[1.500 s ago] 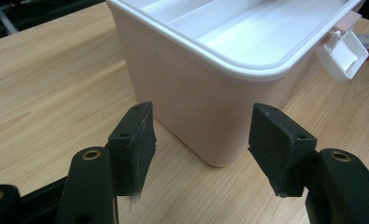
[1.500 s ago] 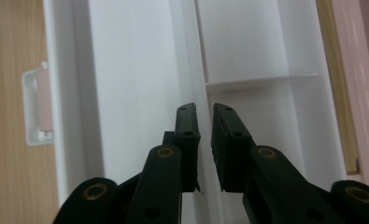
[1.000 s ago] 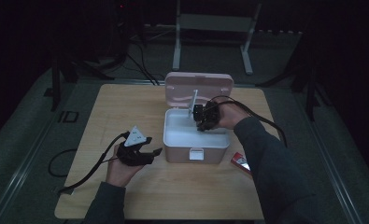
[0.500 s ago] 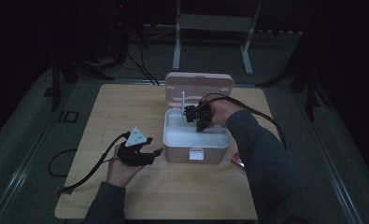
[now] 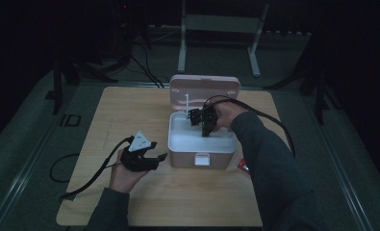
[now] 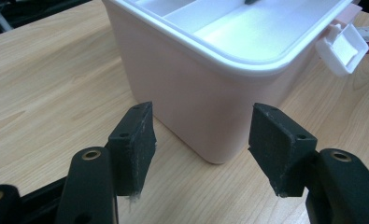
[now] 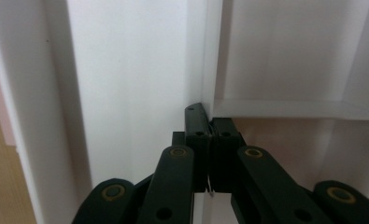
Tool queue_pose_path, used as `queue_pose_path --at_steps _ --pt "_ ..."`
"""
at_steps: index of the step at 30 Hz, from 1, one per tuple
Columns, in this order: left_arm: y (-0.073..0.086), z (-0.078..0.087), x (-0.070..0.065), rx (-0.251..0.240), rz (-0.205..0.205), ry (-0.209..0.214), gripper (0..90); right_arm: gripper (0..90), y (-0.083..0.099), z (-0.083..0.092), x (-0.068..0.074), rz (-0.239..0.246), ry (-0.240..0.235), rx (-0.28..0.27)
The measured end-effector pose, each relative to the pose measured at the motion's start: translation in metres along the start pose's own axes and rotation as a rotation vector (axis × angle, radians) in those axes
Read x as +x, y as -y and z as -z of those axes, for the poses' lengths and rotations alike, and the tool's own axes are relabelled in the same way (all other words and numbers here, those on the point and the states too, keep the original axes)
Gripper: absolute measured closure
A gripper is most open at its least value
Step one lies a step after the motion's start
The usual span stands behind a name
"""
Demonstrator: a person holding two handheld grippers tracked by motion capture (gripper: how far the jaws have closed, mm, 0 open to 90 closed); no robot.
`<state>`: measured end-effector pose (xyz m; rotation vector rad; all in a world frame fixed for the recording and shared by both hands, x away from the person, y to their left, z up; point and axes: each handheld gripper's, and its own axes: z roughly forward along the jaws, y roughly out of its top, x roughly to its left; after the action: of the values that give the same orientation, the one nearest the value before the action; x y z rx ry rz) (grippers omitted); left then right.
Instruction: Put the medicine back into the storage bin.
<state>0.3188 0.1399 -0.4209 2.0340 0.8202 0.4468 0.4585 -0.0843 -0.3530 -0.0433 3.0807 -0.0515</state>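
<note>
**Table** [image 5: 130,110]: pale wood, and it spans the middle of the high view. It carries everything we list here.

**Left gripper** [image 5: 158,151]: lower left of centre in the high view, resting low over the table. Its jaws stand apart with nothing between them. In its own view [image 6: 201,140] they face a corner of the box, and we judge it is parked there to steady the box if needed.

**Pink box** [image 5: 187,159]: centre of the high view. Its lid [image 5: 204,86] is swung back upright, which leaves the inside open to reach. The front latch [image 5: 202,159] hangs loose.

**White tray** [image 5: 197,139]: seated inside the box and divided into compartments. A thin white upright piece [image 5: 186,103] stands at its back left, and we cannot tell what it is.

**Right gripper** [image 5: 197,120]: just right of that upright, dipped into the tray. In its own view [image 7: 210,126] the jaws are clenched together at the edge of a white partition. We cannot tell whether they pinch that thin wall. We judge the grip is meant to lift the tray out.

**Red item** [image 5: 244,166]: at the box's lower right corner, partly hidden by the sleeve.
</note>
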Motion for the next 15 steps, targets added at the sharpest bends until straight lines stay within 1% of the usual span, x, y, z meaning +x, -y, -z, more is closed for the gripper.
queue_pose_path --at_steps 3,8,10,12,13,15 --pt "0.001 0.000 0.001 0.003 0.000 0.000 40.4 89.4 0.001 0.002 0.000 0.001 -0.004 -0.002" --pt "0.001 -0.001 0.000 0.002 0.002 0.001 40.4 89.5 0.002 0.004 0.001 0.002 0.007 -0.014" --pt "0.001 0.000 0.000 0.002 -0.001 0.000 40.4 89.6 0.004 0.008 0.001 0.009 0.018 -0.034" --pt "0.001 0.000 0.000 0.002 -0.001 0.001 40.4 89.6 0.005 0.009 0.001 0.008 0.021 -0.043" --pt "0.001 0.000 0.000 0.002 -0.001 0.001 40.4 89.6 0.006 0.012 0.000 0.000 0.015 -0.051" --pt "0.001 0.000 0.000 0.003 0.000 0.001 40.4 89.6 0.008 0.016 0.000 -0.005 0.022 -0.070"
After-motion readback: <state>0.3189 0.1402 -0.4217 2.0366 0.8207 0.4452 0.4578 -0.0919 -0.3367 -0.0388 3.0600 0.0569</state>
